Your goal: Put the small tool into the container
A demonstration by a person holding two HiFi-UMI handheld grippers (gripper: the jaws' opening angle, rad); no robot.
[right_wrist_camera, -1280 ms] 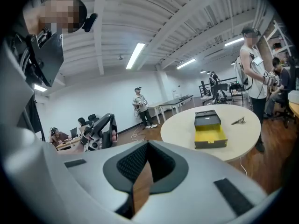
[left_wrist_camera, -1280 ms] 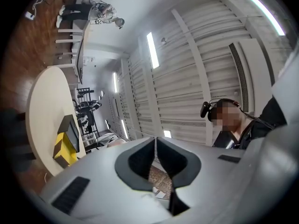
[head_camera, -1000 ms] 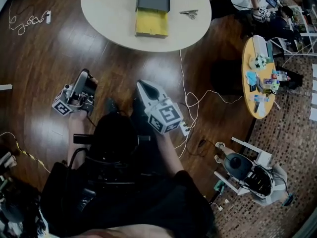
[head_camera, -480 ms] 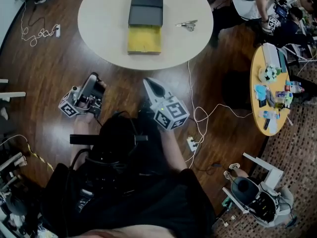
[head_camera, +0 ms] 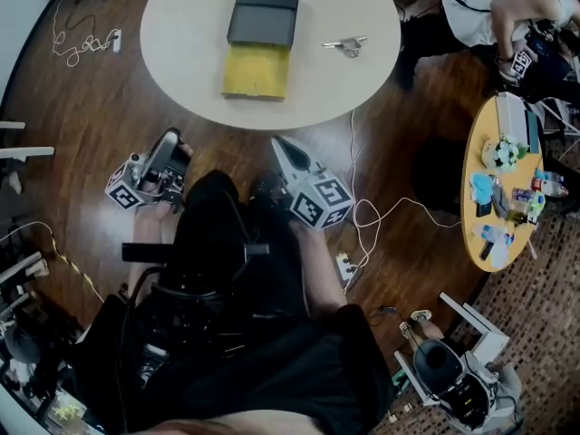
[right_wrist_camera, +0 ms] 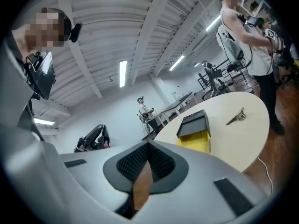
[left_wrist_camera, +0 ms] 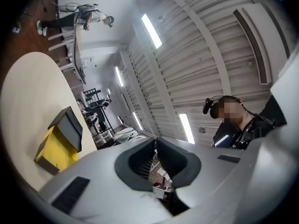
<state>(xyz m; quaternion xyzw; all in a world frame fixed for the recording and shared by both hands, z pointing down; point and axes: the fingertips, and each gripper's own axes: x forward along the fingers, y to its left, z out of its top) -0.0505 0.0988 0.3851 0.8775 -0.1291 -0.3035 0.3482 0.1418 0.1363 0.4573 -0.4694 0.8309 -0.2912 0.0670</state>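
- Because the head view looks down on the left gripper [head_camera: 170, 141] from above, its jaws are hard to read there. Its own view shows the two dark pads pressed together at the tips, with nothing held. A sliver of background shows through lower down.
- The right gripper [head_camera: 283, 148] is pale grey plastic with a checker-marked cube at its back. Its mesh-textured pads are closed too, and empty, with a strip of brown floor showing through the slit.
- Both grippers hang over the dark wooden floor [head_camera: 91, 107], just short of the near edge of the round cream table [head_camera: 181, 25].
- The small silvery metal tool [head_camera: 344, 45] lies flat near the table's right edge. It is thin and elongated, and too small to make out further.
- The yellow rectangular box [head_camera: 257, 71] stands near the table's middle, well apart from the tool and to its left. A dark grey lid [head_camera: 263, 14] sits at its far end.
- In the gripper views the lid looks tilted up off the box; I cannot tell how the two are joined.
- I cannot see whether anything lies inside the box.
- A small yellow table [head_camera: 471, 152] at the right carries colourful clutter too small to name.
- A white cable [head_camera: 362, 216] loops across the floor.
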